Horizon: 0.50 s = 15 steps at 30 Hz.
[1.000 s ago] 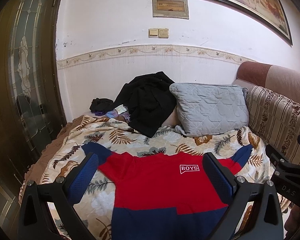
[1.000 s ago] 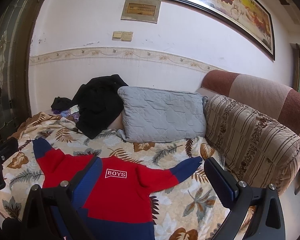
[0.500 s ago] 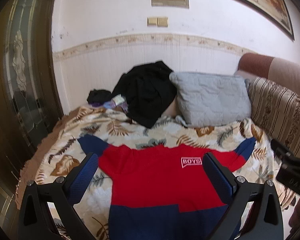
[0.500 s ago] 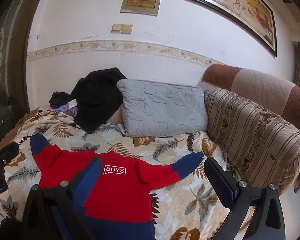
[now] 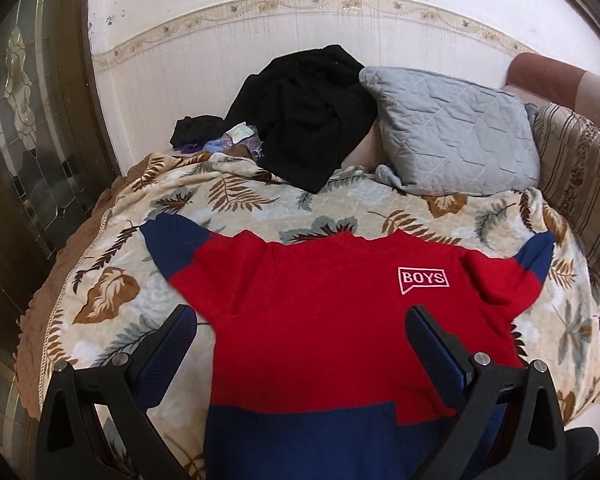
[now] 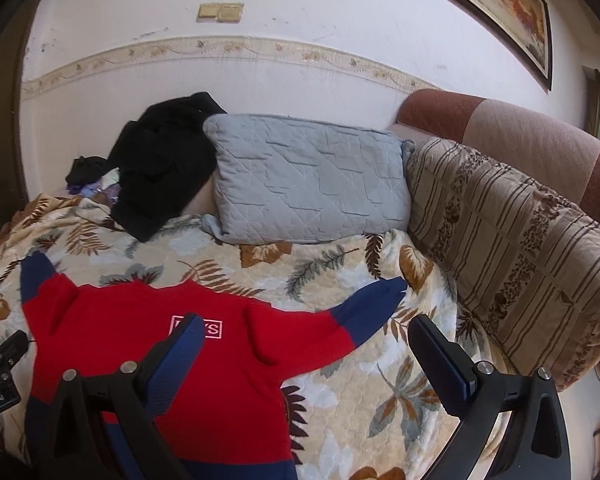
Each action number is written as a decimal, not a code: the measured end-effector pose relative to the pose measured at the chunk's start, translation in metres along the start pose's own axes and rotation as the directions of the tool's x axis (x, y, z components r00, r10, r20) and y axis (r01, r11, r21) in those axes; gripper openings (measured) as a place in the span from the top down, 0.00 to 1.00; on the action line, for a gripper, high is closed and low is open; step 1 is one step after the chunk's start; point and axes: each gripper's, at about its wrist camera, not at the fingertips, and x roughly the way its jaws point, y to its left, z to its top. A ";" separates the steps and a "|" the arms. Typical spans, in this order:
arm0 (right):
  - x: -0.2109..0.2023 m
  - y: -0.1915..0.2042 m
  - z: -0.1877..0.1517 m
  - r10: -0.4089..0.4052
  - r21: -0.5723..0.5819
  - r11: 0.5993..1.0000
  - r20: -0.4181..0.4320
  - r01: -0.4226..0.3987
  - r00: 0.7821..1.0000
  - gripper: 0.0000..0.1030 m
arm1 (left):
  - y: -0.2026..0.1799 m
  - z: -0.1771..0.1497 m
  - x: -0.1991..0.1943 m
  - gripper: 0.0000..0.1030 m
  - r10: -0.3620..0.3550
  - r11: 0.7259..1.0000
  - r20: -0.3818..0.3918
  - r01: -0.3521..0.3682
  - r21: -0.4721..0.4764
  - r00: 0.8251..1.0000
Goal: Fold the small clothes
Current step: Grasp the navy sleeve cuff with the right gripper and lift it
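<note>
A small red and navy sweater [image 5: 324,320] with a white "BOYS" patch lies flat, front up, on a leaf-print blanket [image 5: 112,292], sleeves spread to both sides. It also shows in the right wrist view [image 6: 140,340]. My left gripper [image 5: 300,344] is open and empty above the sweater's chest. My right gripper [image 6: 304,352] is open and empty above the sweater's right sleeve [image 6: 364,308], whose navy cuff points at the sofa back.
A grey quilted pillow [image 5: 456,136] and a heap of black clothes [image 5: 308,112] lie at the back against the wall. A striped sofa back [image 6: 512,240] runs along the right. A dark door [image 5: 24,120] stands at the left.
Both grippers have moved forward and tilted down toward the sweater, which now looks larger and nearer. Both stay open. The sweater has not moved.
</note>
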 end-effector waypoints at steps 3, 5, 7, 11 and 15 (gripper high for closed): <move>0.030 -0.015 0.002 0.060 0.032 0.998 -0.002 -0.060 0.998 0.00 | 0.002 0.003 0.032 0.00 -0.024 1.000 -0.029 0.024 -0.004 0.999; 0.053 -0.032 0.002 0.145 0.070 0.987 0.004 -0.145 0.989 0.00 | 0.004 0.001 0.064 0.00 -0.029 1.000 -0.066 0.028 -0.008 0.997; 0.092 -0.068 -0.003 0.251 0.164 0.955 -0.004 -0.247 0.968 0.00 | 0.006 -0.006 0.101 0.00 -0.033 0.999 -0.145 0.031 -0.018 0.989; 0.169 -0.127 -0.015 0.362 0.371 0.872 -0.049 -0.319 0.931 0.00 | 0.005 -0.031 0.163 0.00 0.000 1.000 -0.296 -0.002 -0.007 0.955; 0.246 -0.189 -0.043 0.434 0.638 0.711 -0.068 -0.295 0.899 0.02 | -0.004 -0.043 0.175 0.00 0.015 0.998 -0.298 0.003 0.061 0.955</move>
